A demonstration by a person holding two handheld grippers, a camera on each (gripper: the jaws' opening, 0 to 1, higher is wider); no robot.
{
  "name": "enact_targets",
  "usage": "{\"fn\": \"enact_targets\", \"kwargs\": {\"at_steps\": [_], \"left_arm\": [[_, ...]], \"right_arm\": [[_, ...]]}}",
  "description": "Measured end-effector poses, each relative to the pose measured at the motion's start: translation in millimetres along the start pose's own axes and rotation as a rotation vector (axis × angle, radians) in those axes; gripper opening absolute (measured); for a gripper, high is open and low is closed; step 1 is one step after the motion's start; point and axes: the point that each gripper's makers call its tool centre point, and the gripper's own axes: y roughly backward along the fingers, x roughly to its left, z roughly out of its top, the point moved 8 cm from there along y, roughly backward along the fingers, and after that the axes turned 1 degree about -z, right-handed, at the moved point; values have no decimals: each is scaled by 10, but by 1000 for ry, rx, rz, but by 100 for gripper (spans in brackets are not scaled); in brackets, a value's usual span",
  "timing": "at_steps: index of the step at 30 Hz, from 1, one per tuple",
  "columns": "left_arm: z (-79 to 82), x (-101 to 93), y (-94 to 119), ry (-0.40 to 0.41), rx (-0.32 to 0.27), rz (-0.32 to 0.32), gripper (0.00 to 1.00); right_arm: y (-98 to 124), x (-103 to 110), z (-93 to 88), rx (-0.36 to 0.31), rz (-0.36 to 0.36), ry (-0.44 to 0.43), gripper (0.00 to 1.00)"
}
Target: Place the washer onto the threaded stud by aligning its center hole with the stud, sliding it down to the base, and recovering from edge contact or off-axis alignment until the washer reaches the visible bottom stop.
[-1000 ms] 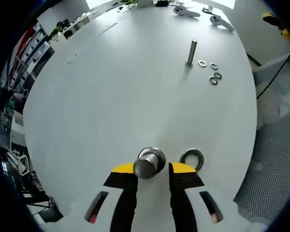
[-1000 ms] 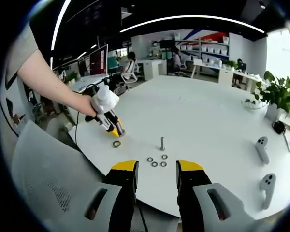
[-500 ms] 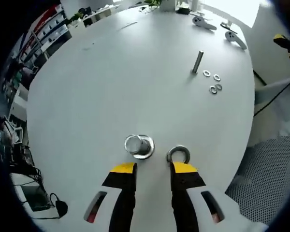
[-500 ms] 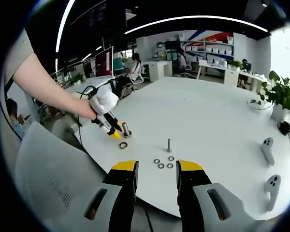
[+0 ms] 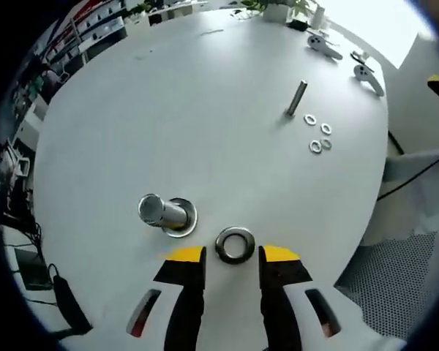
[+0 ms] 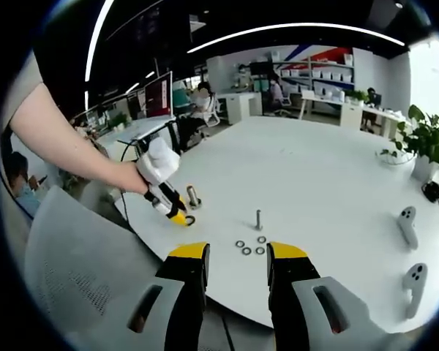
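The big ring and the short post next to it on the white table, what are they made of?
The big ring, a washer, looks like dull grey metal: dark, with a faint sheen along its rim. The post, a stud on a round base, looks like brighter polished metal, probably steel, since its top catches the light. The table is matte white, likely laminate, though that is unclear.

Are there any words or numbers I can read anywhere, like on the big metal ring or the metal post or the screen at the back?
None can be read.
Dark metal washer ring: no marks visible.
Shiny threaded metal stud: no marks visible.
Red-lit monitor screen in the background: too small and blurred to read.
Yellow-tipped left gripper: no lettering visible.
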Motion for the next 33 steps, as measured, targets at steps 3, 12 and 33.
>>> {"fn": "enact_targets", "kwargs": {"at_steps": [3,12,33], "left_arm": [[-25,-11,-30,16,8,10,27],[1,18,-44,24,0,34,24],[-161,105,18,-177,239,2,21]], "right_arm": [[-5,10,0,1,7,4,33],[-5,2,0,0,4,0,33],[-18,6,-9,12,10,1,33]]}}
